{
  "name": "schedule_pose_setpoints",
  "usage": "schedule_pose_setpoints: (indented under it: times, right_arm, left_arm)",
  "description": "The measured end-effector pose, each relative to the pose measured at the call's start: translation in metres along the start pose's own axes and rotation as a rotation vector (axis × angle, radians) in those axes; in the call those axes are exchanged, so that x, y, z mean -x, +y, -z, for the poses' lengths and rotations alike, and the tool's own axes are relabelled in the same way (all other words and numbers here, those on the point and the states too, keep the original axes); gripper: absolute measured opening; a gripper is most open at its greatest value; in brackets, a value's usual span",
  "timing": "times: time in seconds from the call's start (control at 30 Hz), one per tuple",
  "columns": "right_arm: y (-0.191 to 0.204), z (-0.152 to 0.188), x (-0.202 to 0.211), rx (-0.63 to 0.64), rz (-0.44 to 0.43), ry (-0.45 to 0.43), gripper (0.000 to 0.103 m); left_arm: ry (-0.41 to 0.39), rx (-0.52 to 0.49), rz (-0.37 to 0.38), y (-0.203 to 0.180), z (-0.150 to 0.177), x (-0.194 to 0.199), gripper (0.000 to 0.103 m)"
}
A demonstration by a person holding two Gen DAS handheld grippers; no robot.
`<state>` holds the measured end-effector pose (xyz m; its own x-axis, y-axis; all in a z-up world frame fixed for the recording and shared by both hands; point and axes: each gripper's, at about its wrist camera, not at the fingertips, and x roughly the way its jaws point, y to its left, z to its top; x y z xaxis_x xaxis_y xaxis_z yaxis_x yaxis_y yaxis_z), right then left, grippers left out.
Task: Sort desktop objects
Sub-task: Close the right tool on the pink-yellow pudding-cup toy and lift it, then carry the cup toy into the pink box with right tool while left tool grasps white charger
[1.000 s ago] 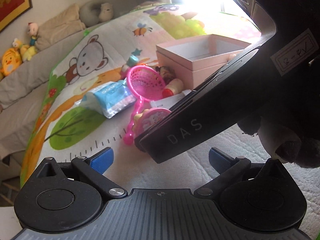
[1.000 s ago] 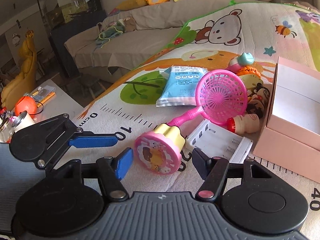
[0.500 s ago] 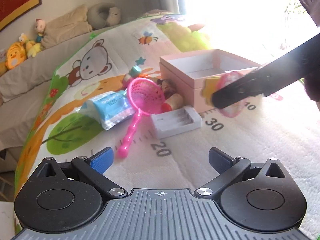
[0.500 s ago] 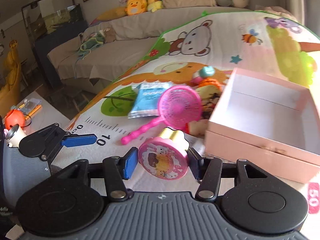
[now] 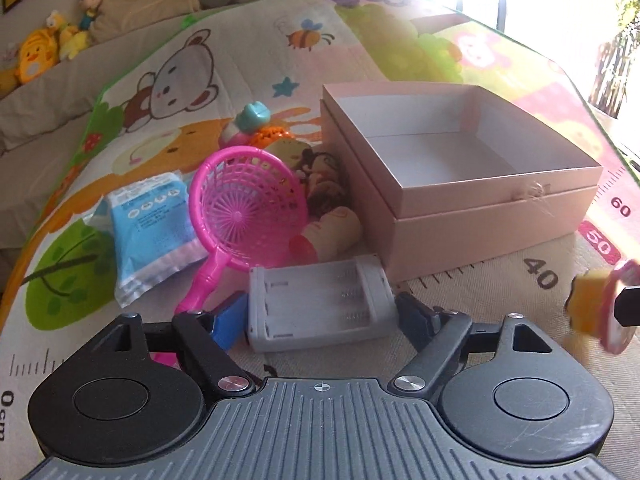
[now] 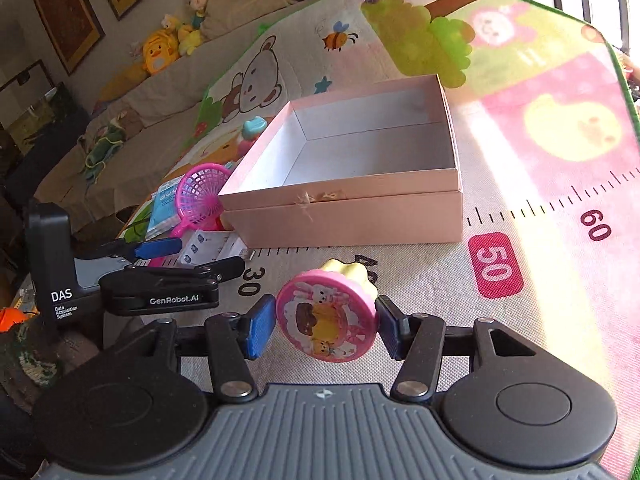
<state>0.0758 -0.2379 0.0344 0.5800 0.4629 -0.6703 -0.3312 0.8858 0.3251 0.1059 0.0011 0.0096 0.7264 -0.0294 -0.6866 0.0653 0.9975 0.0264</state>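
Observation:
My right gripper [image 6: 326, 326] is shut on a pink and yellow round toy [image 6: 326, 322] and holds it above the mat in front of the open pink box [image 6: 344, 208]. The toy also shows at the right edge of the left wrist view [image 5: 600, 308]. My left gripper [image 5: 320, 312] is open, its fingers on either side of a grey battery holder [image 5: 320, 300] lying on the mat. I cannot tell if they touch it. The pink box [image 5: 472, 216] is empty and stands just beyond it, to the right.
A pink toy net [image 5: 244, 208], a blue packet [image 5: 148, 224], small dolls [image 5: 324, 196] and a teal-capped toy [image 5: 256, 120] lie left of the box. Plush toys [image 5: 36, 60] sit on the sofa behind. The mat carries a printed ruler.
My right gripper closed on the round toy and carried it right, in front of the box. My left gripper moved forward and down to the battery holder.

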Motion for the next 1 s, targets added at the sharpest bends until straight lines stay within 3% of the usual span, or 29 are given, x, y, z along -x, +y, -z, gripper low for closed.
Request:
schedule_pose_setpoints:
  times: [0.07,0.2,0.33,0.47,0.57,0.63,1.0]
  right_arm:
    - [0.001,0.001,0.002,0.013,0.014,-0.015,0.056]
    - [0.008,0.006,0.004,0.067,0.068,-0.056,0.07]
    - [0.02,0.016,0.01,0.149,0.105,-0.079,0.075]
    - [0.033,0.028,0.015,0.262,0.127,-0.095,0.087]
    - [0.039,0.035,0.013,0.327,0.15,-0.098,0.088]
    - [0.042,0.037,0.01,0.348,0.165,-0.098,0.088]
    - [0.062,0.051,-0.001,0.525,0.231,-0.125,0.088]
  left_arm:
    - [-0.001,0.001,-0.004,0.001,0.002,0.002,0.083]
    - [0.01,-0.017,-0.006,-0.001,0.009,0.012,0.083]
    - [0.038,-0.032,0.071,-0.008,0.031,0.04,0.084]
    - [0.041,-0.06,0.105,-0.016,0.057,0.064,0.084]
    - [0.033,-0.068,0.099,-0.019,0.066,0.07,0.098]
    - [0.039,-0.059,0.104,-0.018,0.067,0.069,0.1]
    - [0.051,-0.059,0.112,-0.016,0.064,0.066,0.103]
